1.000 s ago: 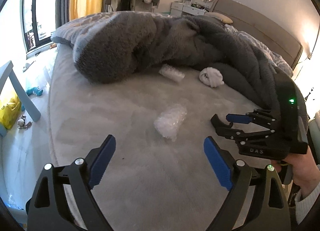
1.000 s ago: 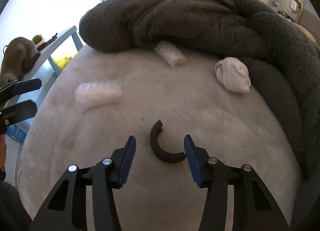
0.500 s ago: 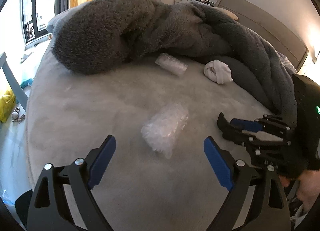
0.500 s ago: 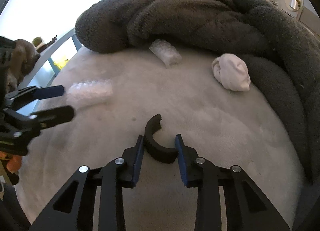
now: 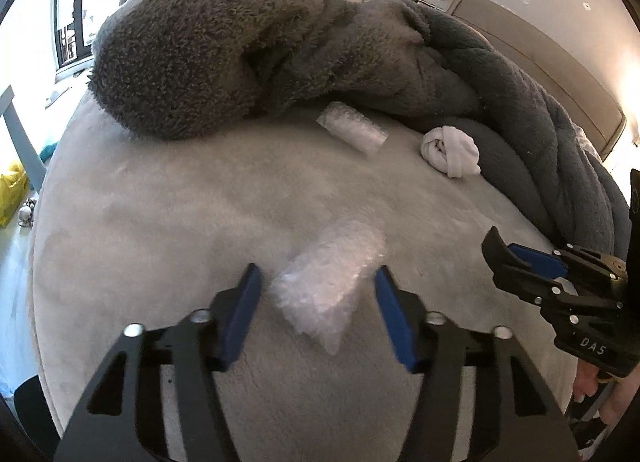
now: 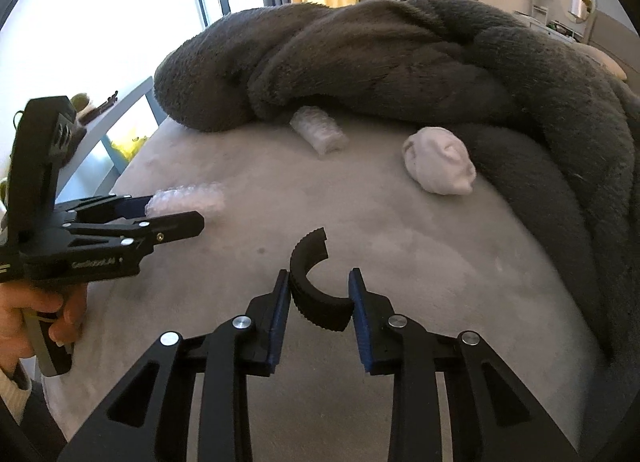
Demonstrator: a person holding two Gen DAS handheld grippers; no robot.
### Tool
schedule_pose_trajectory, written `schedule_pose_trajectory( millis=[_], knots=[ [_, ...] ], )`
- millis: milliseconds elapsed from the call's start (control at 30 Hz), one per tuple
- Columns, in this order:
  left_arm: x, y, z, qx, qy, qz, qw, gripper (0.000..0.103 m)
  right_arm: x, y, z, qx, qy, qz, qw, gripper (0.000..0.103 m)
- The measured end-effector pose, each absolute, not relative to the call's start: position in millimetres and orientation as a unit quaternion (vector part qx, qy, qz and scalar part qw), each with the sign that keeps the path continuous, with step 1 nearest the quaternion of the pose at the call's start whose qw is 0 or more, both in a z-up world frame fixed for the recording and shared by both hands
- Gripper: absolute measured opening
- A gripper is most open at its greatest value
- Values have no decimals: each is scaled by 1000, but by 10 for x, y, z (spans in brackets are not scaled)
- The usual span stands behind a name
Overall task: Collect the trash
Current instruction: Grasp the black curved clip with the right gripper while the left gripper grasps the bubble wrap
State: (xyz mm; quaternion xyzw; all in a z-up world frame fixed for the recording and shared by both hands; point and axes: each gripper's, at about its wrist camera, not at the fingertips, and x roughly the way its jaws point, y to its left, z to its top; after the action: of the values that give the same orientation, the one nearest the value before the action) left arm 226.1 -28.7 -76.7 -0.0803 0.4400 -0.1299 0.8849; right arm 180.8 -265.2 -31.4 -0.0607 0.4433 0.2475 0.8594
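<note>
Your right gripper (image 6: 318,302) pinches the black ribbed curved piece (image 6: 310,290) at lower centre. Your left gripper (image 5: 316,304) is spread around the near bubble-wrap wad (image 5: 328,278); a second wad (image 5: 352,133) lies by the grey blanket (image 5: 224,49) above.

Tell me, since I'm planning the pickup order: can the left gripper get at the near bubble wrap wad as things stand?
Probably yes. The left gripper is open with the bubble wrap wad between its fingers, nothing lying over it on the bed.
</note>
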Motion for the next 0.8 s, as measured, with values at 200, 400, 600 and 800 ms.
schedule_pose_trajectory(
  millis=[200,400,600,800],
  knots=[
    [2174,-268,-717,-83,436,-137,886,48,1766,-2715,-232,-50,441,246,862,30],
    [2001,-218,-608,-73,428,-143,889,47,1710,-2610,-75,-44,429,247,868,30],
    [1885,-68,-538,-83,426,-147,889,47,1695,-2508,-3,-39,426,247,869,30],
    [1736,92,-502,-82,430,-145,887,47,1678,-2340,-9,-32,431,249,866,30]
  ],
)
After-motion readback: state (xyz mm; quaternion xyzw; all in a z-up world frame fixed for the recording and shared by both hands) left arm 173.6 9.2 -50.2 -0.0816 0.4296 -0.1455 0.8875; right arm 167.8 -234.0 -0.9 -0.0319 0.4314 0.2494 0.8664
